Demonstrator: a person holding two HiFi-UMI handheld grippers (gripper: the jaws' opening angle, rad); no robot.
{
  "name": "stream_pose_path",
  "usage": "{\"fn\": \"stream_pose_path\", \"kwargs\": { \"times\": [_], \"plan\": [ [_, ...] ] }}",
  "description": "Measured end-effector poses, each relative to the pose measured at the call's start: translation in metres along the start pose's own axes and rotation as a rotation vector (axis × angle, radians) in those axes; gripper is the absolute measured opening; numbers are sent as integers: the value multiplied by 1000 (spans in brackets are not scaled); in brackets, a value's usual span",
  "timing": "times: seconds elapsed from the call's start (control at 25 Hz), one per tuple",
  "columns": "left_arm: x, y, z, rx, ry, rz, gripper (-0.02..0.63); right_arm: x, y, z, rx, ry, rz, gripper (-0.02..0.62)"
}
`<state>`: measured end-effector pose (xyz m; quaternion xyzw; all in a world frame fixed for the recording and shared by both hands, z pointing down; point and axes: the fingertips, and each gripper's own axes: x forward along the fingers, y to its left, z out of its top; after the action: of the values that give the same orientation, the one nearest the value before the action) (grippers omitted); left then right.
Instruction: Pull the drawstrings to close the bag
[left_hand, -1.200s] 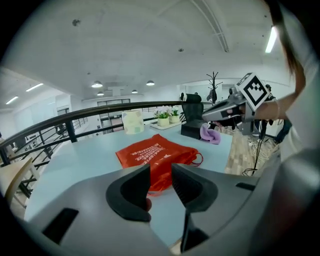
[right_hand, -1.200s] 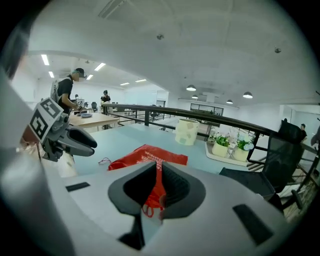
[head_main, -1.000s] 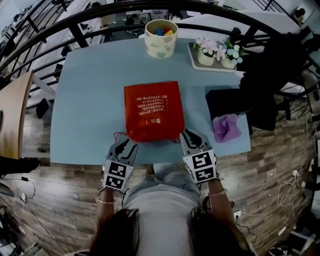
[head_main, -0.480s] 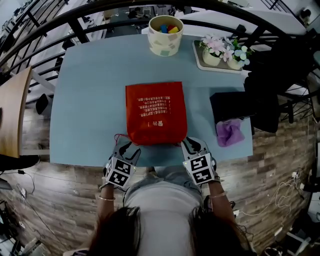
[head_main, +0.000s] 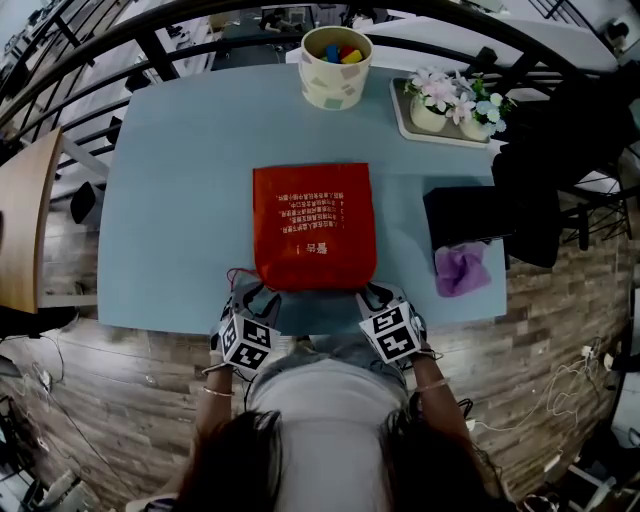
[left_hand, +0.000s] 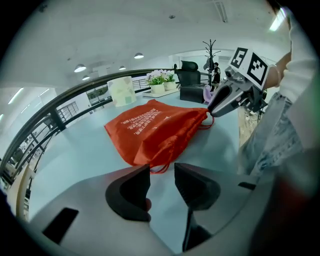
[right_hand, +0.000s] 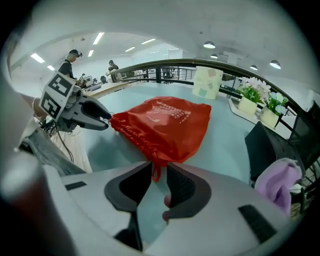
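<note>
The red drawstring bag (head_main: 313, 225) lies flat on the blue table (head_main: 170, 200), its mouth toward me. My left gripper (head_main: 247, 299) sits at the bag's near left corner and my right gripper (head_main: 376, 297) at its near right corner. In the left gripper view the bag (left_hand: 155, 127) lies ahead. The left gripper (left_hand: 161, 174) has its jaws opening, and the red cord loop (left_hand: 159, 167) lies loose between the tips, not pinched. In the right gripper view the bag (right_hand: 167, 122) is bunched at its corner. The right gripper (right_hand: 159, 176) stands a little apart, with the cord end (right_hand: 155, 170) hanging in the gap.
A patterned cup (head_main: 336, 66) with coloured blocks stands at the table's far edge. A tray with flower pots (head_main: 455, 105) is at the far right. A black box (head_main: 470, 215) and a purple cloth (head_main: 460, 270) sit right of the bag. A curved railing runs behind the table.
Both grippers have drawn back from the bag's near corners toward the table's near edge and my body. The bag has stayed in place.
</note>
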<state>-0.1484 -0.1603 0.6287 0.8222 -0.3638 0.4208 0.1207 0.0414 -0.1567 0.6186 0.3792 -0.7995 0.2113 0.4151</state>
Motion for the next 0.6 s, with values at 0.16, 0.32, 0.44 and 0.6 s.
{"fn": "stream_pose_path", "kwargs": {
  "times": [0.16, 0.32, 0.44, 0.6],
  "plan": [
    [5, 4, -1, -18, -14, 39, 144, 13, 2, -3, 32, 16, 25, 92],
    [9, 10, 0, -40, -37, 106, 98, 19, 1, -4, 37, 36, 11, 91],
    [13, 13, 0, -55, -47, 135, 80, 21, 2, -3, 41, 41, 14, 85],
    [21, 8, 0, -14, -41, 140, 127, 22, 3, -2, 50, 41, 26, 80]
  ]
}}
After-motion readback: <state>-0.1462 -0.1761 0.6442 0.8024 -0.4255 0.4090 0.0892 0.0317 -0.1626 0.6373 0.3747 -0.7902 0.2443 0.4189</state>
